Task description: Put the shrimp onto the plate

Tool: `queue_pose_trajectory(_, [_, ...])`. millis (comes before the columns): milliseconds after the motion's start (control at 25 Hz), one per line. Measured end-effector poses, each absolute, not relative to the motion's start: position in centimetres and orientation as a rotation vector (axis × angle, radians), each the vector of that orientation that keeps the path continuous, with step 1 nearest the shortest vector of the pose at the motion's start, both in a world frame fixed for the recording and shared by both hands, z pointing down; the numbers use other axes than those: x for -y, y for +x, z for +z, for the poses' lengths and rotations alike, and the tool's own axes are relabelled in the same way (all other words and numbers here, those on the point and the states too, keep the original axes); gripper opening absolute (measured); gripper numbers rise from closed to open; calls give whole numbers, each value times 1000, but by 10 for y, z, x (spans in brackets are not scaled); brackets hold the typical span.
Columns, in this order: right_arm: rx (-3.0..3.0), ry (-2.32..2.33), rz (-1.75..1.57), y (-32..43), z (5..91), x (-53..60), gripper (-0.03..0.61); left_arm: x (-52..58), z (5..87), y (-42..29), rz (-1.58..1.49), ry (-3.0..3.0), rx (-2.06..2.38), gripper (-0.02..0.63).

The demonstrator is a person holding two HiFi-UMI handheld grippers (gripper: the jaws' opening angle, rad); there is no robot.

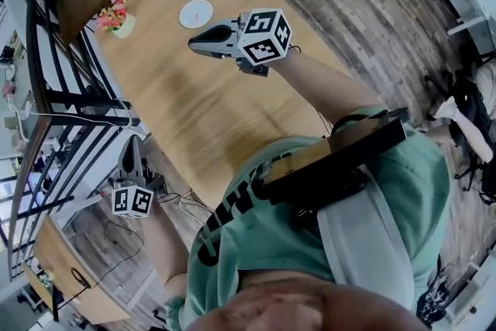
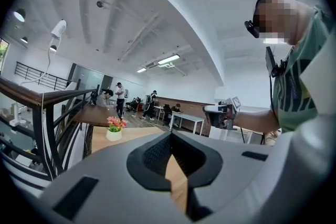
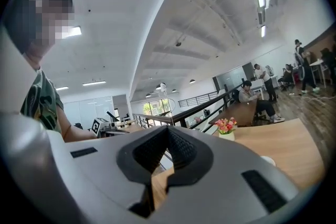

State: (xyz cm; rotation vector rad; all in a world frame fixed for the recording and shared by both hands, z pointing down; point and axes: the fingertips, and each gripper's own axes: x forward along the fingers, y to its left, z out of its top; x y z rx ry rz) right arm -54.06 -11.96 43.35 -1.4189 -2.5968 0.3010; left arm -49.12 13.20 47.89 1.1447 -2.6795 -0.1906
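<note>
The left gripper (image 1: 132,142) and right gripper (image 1: 194,43) hover empty with jaws pressed together, probably because a pinkish bit, likely the shrimp (image 1: 198,12), already lies on the white plate (image 1: 184,16) at the table's (image 1: 194,105) far end.

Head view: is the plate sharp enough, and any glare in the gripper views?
Head view: evenly lit, bent at the edges; plate small and far, contents unclear. Left gripper view: fisheye, bright ceiling lamps, no glare lower down. Right gripper view: the same, dark round border.
</note>
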Motion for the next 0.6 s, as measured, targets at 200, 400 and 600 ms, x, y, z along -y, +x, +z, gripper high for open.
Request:
queue_pose_trajectory(200, [2598, -1423, 274, -516, 418, 101, 5, -148, 473, -458, -220, 1163, 2684, 5])
queue_pose_trajectory(400, [2606, -1412, 249, -498, 406, 98, 5, -147, 462, -432, -191, 1215, 2686, 5])
queue_pose_trajectory(600, [2620, -1427, 224, -478, 391, 116, 5, -133, 446, -410, -179, 1230, 2715, 5])
